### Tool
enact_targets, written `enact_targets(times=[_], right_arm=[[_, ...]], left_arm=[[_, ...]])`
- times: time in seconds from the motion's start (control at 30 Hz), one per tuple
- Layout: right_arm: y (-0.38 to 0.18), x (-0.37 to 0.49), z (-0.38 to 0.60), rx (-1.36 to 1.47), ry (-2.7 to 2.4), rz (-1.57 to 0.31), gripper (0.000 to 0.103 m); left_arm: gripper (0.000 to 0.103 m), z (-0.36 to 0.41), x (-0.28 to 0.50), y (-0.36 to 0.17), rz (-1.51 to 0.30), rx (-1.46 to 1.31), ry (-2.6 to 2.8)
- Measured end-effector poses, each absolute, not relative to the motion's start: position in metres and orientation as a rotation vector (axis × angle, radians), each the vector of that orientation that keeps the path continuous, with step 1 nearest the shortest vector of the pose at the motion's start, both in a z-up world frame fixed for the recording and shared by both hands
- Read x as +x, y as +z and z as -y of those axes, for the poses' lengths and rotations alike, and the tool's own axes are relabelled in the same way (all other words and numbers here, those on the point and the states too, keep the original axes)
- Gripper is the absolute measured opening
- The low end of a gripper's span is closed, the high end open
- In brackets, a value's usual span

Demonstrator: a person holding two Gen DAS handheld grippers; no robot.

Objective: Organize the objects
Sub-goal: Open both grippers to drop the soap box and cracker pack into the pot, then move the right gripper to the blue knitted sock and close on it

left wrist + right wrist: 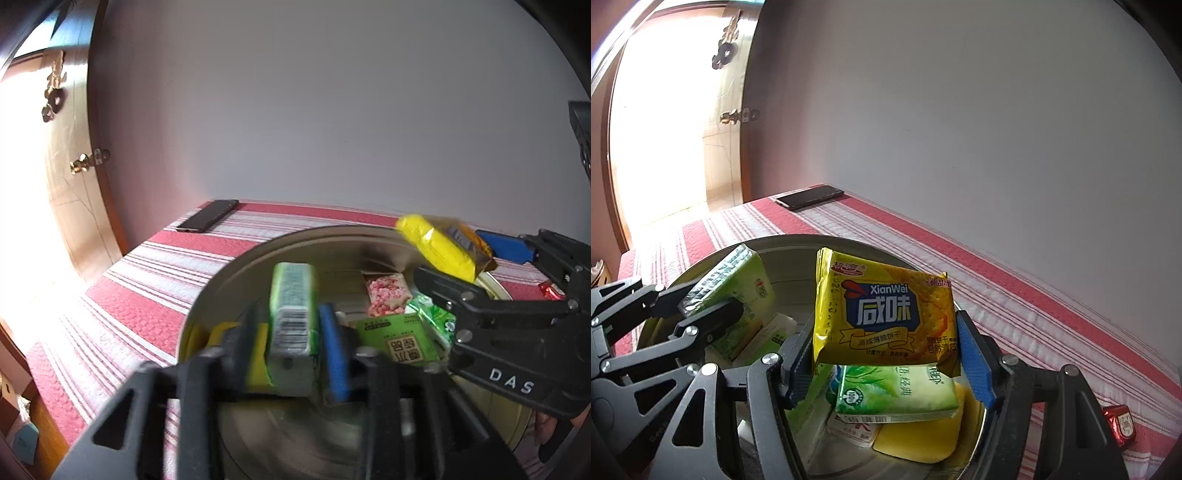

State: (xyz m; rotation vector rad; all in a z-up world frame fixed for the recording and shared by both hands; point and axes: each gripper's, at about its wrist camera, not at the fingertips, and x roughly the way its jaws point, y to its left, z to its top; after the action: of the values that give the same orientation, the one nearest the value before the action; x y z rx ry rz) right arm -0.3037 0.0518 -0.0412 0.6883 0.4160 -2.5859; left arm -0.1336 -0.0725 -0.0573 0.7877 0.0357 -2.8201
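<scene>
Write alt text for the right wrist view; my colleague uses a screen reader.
The right gripper holds a yellow cracker packet above a round metal tin of snack packs on a red-striped cloth.

Plain white wall (332, 110), sunlit wooden door (724, 122)

My right gripper (886, 354) pinches a yellow cracker packet (882, 314) at centre frame: glossy plastic film, crinkled at its crimped edges. Below it, the green tissue pack (897, 395) has a soft, slightly shiny wrap. The round tin (798, 242) looks like brushed metal with a dull sheen on its wall. At lower right, a red candy (1121, 424) glints like foil. My left gripper (291, 350) has matt black plastic arms, and the green carton (293, 306) between its pads looks like coated card. The striped tablecloth (147, 295) is woven cloth, rough-textured. Upper left, the door (77, 155) is varnished wood; the phone (207, 216) is smooth and glassy.
</scene>
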Motion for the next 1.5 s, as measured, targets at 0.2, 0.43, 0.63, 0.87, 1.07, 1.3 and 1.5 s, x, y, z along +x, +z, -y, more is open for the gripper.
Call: enact_targets(times=[0.2,0.43,0.63,0.87,1.07,1.3,1.5], right_arm=[[-0.036,-0.306,-0.062,0.668,-2.603,-0.363,0.072],[-0.019,-0.3,-0.103,0.563,-2.656,-0.171,0.08],[-0.024,-0.296,-0.152,0.603,-2.765,-0.171,0.081],[-0.05,-0.31,-0.221,0.828,-2.8,0.058,0.081],[-0.073,-0.323,-0.198,1.017,-2.664,-0.009,0.081],[-0.092,-0.34,-0.177,1.143,-2.572,-0.089,0.075],[-0.097,-0.339,-0.174,1.157,-2.489,-0.046,0.032]], left_arm=[[0.088,0.074,-0.127,-0.051,-0.055,0.744,-2.815],[0.103,0.067,-0.123,-0.048,-0.03,0.689,-2.804],[0.103,0.064,-0.118,-0.044,-0.049,0.647,-2.824],[0.103,0.051,-0.117,-0.042,-0.086,0.627,-2.864],[0.103,0.03,-0.123,-0.041,-0.06,0.655,-2.889],[0.103,0.013,-0.128,-0.041,-0.028,0.682,-2.905],[0.103,0.0,-0.131,-0.036,-0.025,0.691,-2.934]])
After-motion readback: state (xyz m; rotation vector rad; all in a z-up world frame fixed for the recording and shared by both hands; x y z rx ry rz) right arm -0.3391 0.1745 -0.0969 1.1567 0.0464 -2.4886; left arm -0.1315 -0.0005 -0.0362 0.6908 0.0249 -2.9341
